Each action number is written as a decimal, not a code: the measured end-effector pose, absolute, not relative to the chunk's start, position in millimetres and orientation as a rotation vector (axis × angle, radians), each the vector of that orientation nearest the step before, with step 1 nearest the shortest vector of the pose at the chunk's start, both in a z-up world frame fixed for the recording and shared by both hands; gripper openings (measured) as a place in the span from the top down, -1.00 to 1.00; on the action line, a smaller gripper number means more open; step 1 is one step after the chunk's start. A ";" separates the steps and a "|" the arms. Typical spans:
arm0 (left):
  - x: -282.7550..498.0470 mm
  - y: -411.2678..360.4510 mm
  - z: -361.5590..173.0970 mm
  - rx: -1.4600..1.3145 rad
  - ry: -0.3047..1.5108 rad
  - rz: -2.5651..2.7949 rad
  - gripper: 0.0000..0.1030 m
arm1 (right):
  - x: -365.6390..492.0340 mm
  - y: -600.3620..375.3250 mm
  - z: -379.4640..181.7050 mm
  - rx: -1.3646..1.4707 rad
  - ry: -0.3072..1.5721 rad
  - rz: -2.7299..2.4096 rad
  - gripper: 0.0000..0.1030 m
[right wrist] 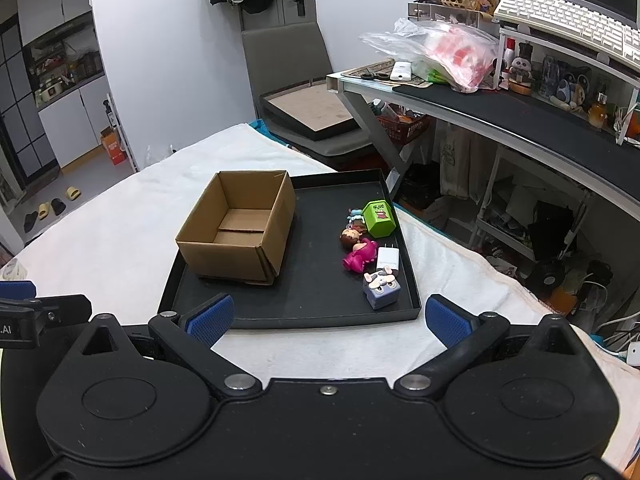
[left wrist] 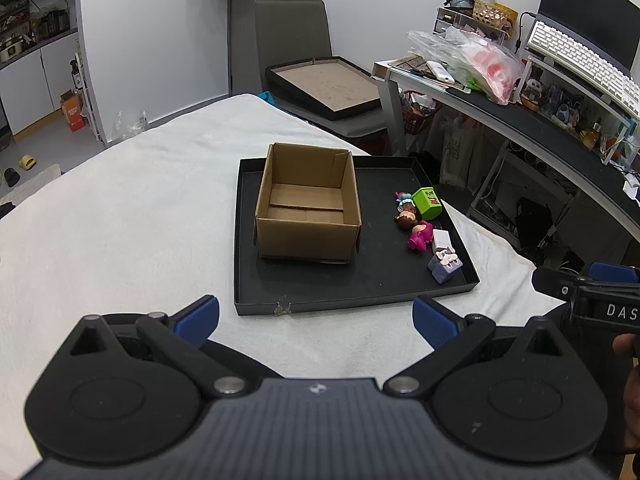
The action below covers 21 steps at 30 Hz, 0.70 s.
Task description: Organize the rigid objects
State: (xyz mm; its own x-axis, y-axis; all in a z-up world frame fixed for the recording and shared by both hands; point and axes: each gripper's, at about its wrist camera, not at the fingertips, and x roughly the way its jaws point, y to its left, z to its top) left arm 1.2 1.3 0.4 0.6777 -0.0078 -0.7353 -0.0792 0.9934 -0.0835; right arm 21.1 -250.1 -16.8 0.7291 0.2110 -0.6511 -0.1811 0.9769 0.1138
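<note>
A black tray lies on a white cloth. An empty open cardboard box stands on its left part. Along its right side lie a green block, a brown-haired doll head, a pink figure, a white charger and a grey-purple cube toy. My left gripper is open and empty, before the tray's near edge. My right gripper is open and empty, over the tray's near edge.
A grey chair holding a shallow black-framed tray stands behind the table. A cluttered desk with plastic bags and a keyboard runs along the right. The right gripper's body shows at the left wrist view's right edge.
</note>
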 end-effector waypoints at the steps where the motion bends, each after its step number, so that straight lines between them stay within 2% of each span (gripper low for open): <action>1: 1.2 1.3 0.3 -0.111 0.826 0.040 -0.99 | 21.2 -250.4 -17.1 0.046 0.723 0.215 -1.00; 21: -0.5 0.3 0.1 -0.117 0.820 0.036 -0.99 | 20.7 -252.8 -18.3 0.056 0.717 0.208 -1.00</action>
State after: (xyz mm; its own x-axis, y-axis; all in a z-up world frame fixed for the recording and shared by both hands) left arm -0.5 0.3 0.1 0.6821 -0.0132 -0.7312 -0.0773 0.9929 -0.0900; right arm 20.7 -252.8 -18.3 0.7339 0.2086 -0.6465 -0.1702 0.9778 0.1223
